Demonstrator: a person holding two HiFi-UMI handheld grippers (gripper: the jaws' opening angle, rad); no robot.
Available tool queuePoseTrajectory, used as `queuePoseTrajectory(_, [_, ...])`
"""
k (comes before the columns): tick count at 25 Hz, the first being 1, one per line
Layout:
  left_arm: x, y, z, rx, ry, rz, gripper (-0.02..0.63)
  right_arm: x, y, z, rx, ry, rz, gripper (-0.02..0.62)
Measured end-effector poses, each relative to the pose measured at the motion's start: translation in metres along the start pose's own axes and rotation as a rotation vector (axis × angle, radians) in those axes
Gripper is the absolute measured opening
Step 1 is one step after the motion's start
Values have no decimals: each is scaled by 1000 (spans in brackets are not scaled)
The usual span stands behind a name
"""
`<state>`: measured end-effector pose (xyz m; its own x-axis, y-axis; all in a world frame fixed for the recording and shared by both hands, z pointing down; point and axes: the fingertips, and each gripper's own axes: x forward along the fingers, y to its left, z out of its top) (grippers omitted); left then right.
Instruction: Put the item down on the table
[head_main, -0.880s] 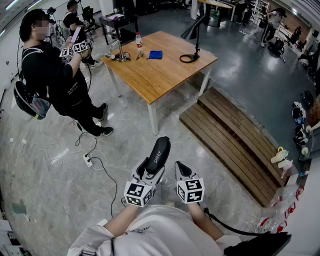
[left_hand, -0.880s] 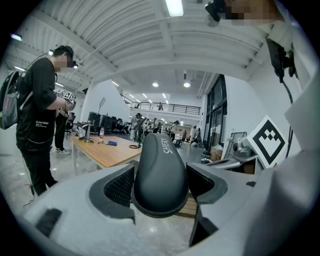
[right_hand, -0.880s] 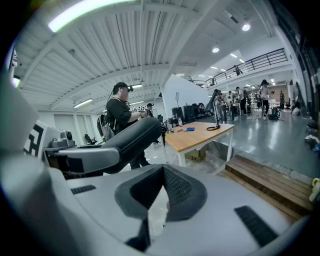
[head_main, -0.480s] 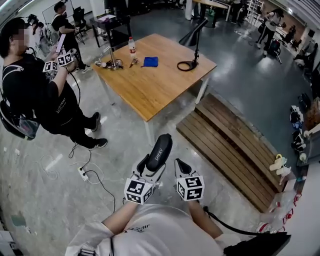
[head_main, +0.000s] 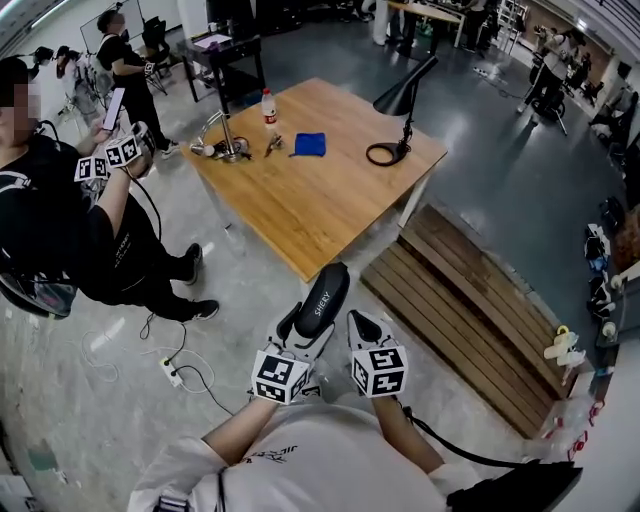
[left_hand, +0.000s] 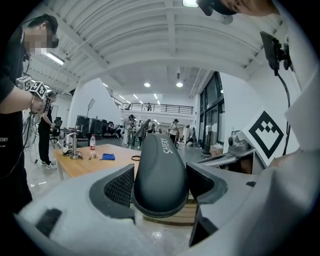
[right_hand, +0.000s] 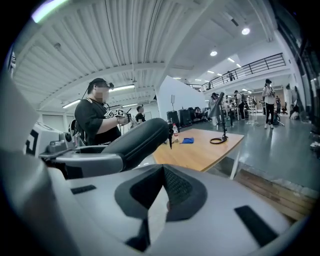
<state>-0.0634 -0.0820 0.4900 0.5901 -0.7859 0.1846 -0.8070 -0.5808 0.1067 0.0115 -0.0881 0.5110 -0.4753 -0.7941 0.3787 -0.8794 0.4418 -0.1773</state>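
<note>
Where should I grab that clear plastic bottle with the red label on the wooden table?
Likely mid-body, side-on with level jaws: the clear plastic bottle stands upright and slim on the wooden table. Approach from the bare tabletop side; a metal fixture stands beside it.

Blue cloth (head_main: 309, 144), water bottle (head_main: 268, 106), black desk lamp (head_main: 403, 93), wooden platform (head_main: 480, 310)

Holding left gripper (head_main: 305, 335) and right gripper (head_main: 360, 325) side by side before the chest. Clamping dark case (head_main: 322, 298) in left jaws; pressing right jaws together, empty.
</note>
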Motion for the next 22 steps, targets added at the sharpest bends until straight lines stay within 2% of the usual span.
queuePoseTrajectory(7, [24,20,2,-34,6,38,333,27,-21,10,1,23,21,3])
queuePoseTrajectory(22, [54,31,2,-80,12,124,333,52,-51,21,-36,69,82,3])
